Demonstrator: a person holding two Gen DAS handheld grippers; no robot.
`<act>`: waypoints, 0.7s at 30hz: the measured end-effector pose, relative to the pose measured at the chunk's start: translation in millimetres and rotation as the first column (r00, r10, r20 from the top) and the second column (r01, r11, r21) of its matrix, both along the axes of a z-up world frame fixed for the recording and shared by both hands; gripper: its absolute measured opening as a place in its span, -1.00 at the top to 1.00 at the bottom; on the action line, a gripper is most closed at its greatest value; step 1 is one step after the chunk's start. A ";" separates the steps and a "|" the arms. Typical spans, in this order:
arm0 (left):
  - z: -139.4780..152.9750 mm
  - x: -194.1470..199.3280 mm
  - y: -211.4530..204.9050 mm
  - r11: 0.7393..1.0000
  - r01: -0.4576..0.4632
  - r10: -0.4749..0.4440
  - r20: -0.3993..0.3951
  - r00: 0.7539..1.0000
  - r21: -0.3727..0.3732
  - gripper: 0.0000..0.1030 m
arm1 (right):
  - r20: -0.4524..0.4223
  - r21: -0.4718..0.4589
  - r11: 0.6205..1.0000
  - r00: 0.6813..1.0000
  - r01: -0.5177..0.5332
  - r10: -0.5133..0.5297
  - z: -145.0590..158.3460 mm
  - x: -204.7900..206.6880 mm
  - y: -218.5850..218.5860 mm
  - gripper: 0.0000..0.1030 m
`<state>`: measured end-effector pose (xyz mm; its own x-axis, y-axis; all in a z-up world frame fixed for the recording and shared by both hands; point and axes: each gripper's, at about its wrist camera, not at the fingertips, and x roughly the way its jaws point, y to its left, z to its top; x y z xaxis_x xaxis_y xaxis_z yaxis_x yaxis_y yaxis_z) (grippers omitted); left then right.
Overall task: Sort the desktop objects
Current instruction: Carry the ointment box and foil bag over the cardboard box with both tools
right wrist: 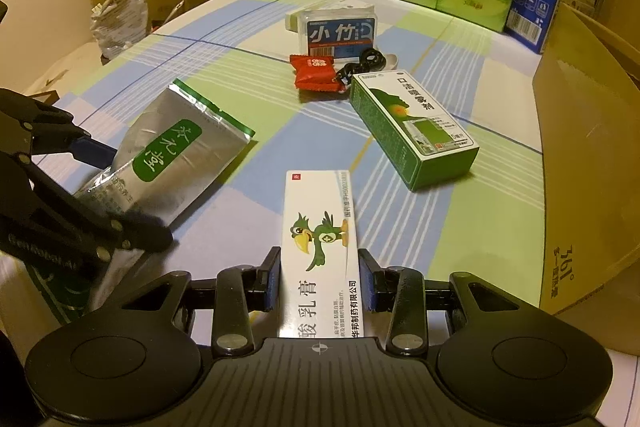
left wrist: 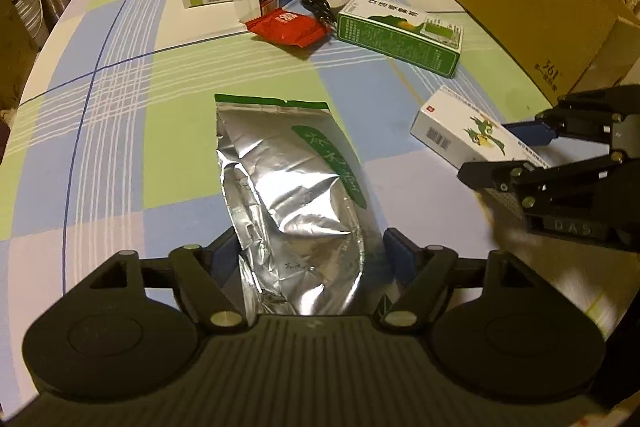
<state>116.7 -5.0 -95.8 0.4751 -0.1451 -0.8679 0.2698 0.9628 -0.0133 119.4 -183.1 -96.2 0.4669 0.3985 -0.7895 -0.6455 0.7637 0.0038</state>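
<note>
left gripper: jaws apart on either side of the silver foil pouch; pads look just off its edges, so no real squeeze
right gripper: pads snug against both long sides of the white parrot box, which lies flat on the counter
green spray box: further back, lying flat
red snack packet: behind it, near the blue-label clear case
cardboard carton: right edge of the counter
</note>
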 end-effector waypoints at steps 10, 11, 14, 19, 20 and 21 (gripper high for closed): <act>3.6 -1.3 -1.0 1.000 0.021 -0.021 0.014 1.000 -0.011 0.00 | -0.005 0.011 1.000 1.000 0.016 -0.016 2.5 1.2 -1.8 0.31; 4.0 -1.6 -0.9 1.000 0.021 -0.021 0.016 1.000 -0.012 0.02 | -0.001 0.016 1.000 1.000 0.021 -0.021 3.6 1.4 -2.6 0.31; 5.6 -2.2 0.2 1.000 0.016 -0.016 0.021 1.000 -0.020 0.07 | 0.010 0.028 0.999 0.999 0.038 -0.038 6.4 1.9 -5.8 0.31; 7.1 -2.2 -0.8 0.999 0.020 -0.019 0.022 1.000 -0.037 0.11 | -0.001 0.038 0.998 0.999 0.053 -0.053 7.5 3.2 -7.1 0.31; 7.5 -2.3 -1.5 0.999 0.023 -0.022 0.021 1.000 -0.043 0.12 | -0.001 0.041 0.998 0.999 0.054 -0.054 7.9 3.3 -7.0 0.31; 8.0 -2.3 -2.8 0.998 0.028 -0.027 0.021 0.999 -0.048 0.12 | 0.000 0.043 0.998 0.998 0.055 -0.055 8.4 3.4 -6.9 0.31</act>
